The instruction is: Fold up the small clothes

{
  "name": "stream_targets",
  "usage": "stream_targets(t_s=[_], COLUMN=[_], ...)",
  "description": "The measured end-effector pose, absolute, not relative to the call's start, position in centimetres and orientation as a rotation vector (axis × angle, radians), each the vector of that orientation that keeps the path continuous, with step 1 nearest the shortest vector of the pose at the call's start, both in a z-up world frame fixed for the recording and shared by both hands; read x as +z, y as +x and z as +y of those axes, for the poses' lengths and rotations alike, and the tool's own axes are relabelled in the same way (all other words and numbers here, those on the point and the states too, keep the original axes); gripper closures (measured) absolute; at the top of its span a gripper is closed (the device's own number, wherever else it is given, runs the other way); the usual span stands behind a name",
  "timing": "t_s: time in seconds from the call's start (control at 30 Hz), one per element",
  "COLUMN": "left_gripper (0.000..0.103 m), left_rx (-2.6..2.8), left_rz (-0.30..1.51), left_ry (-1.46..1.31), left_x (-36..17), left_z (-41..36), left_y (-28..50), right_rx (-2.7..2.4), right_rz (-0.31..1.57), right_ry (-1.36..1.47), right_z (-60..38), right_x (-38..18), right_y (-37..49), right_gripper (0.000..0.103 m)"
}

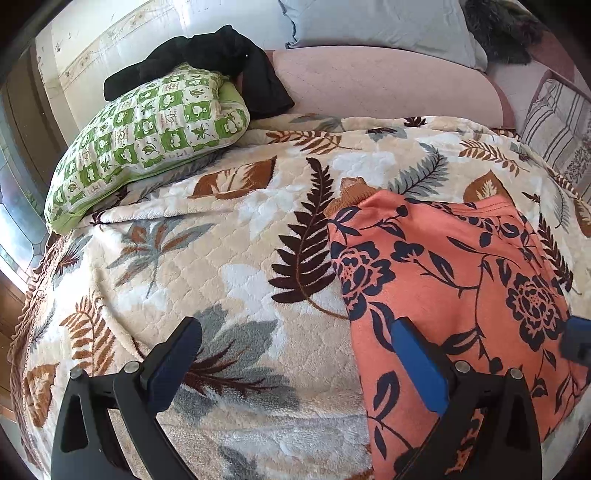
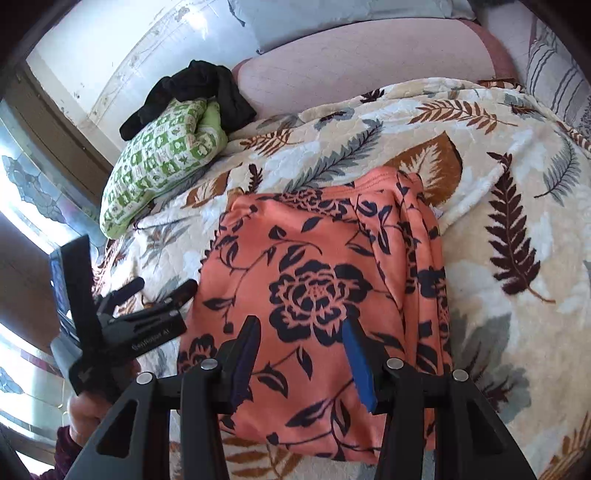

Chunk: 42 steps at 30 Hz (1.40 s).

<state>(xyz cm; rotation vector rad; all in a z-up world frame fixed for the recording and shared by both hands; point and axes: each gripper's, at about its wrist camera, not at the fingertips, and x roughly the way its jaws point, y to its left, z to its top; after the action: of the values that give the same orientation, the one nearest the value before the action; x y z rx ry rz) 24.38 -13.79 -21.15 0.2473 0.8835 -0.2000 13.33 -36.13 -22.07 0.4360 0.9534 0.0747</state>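
Note:
An orange garment with a dark floral print lies folded on the leaf-patterned blanket; it also shows in the right wrist view. My left gripper is open over the garment's left edge, its right finger above the cloth and its left finger above the blanket. My right gripper is open and empty, just above the garment's near part. The left gripper shows in the right wrist view, beside the garment's left edge.
A green checked pillow with black clothing on it lies at the back left. A pink cushion and a pale pillow stand behind. A striped cushion is at the right. The bed's edge and a window are on the left.

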Motion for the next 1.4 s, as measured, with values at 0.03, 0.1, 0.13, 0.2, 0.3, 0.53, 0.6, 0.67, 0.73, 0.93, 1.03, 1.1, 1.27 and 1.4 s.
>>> stream_targets(t_s=[0.03, 0.1, 0.13, 0.2, 0.3, 0.53, 0.6, 0.67, 0.73, 0.93, 1.03, 1.1, 1.27, 1.4], left_gripper=[0.001, 0.001, 0.001, 0.001, 0.001, 0.001, 0.001, 0.001, 0.001, 0.001, 0.001, 0.001, 0.001, 0.001], left_rx=[-0.214, -0.244, -0.257, -0.27, -0.27, -0.273, -0.273, -0.276, -0.273, -0.276, -0.276, -0.278, -0.278, -0.279], left_rz=[0.885, 0.892, 0.898, 0.901, 0.892, 0.894, 0.89, 0.894, 0.89, 0.89, 0.888, 0.888, 0.887, 0.887], left_ry=[0.242, 0.243, 0.25, 0.273, 0.295, 0.289, 0.295, 0.296, 0.301, 0.3, 0.302, 0.303, 0.305, 0.306], left_x=[-21.0, -21.1, -21.3, -21.7, -21.8, -21.8, -21.9, -22.0, -22.0, -21.9, -21.9, -21.9, -21.9, -21.9], left_z=[-13.9, -14.2, -14.4, -15.0, -15.5, -15.3, -15.5, -15.6, -15.7, -15.7, -15.8, -15.8, -15.9, -16.0], left_y=[23.9, 23.1, 22.7, 22.3, 21.9, 22.1, 22.1, 22.1, 22.1, 22.1, 22.1, 22.0, 22.0, 22.0], right_rx=[0.064, 0.089, 0.098, 0.115, 0.137, 0.139, 0.145, 0.133, 0.138, 0.163, 0.129, 0.107, 0.069, 0.052], right_rz=[0.981, 1.033, 1.029, 1.015, 1.003, 0.923, 0.951, 1.037, 1.044, 0.972, 0.91, 0.861, 0.817, 0.823], right_ry=[0.424, 0.423, 0.418, 0.409, 0.447, 0.485, 0.499, 0.482, 0.447, 0.469, 0.491, 0.53, 0.619, 0.651], right_z=[-36.2, -36.3, -36.3, -36.3, -36.9, -38.8, -39.0, -38.7, -38.2, -39.3, -40.7, -41.9, -44.6, -46.0], right_x=[-22.9, -24.8, -25.0, -24.5, -24.4, -22.7, -23.2, -24.8, -25.1, -24.0, -23.3, -22.8, -22.8, -23.4], right_y=[13.3, 13.9, 14.0, 14.0, 14.0, 13.5, 13.7, 14.3, 14.6, 14.0, 13.5, 13.2, 13.0, 13.1], right_gripper=[0.053, 0.053, 0.053, 0.05, 0.05, 0.05, 0.05, 0.05, 0.05, 0.05, 0.045, 0.035, 0.032, 0.032])
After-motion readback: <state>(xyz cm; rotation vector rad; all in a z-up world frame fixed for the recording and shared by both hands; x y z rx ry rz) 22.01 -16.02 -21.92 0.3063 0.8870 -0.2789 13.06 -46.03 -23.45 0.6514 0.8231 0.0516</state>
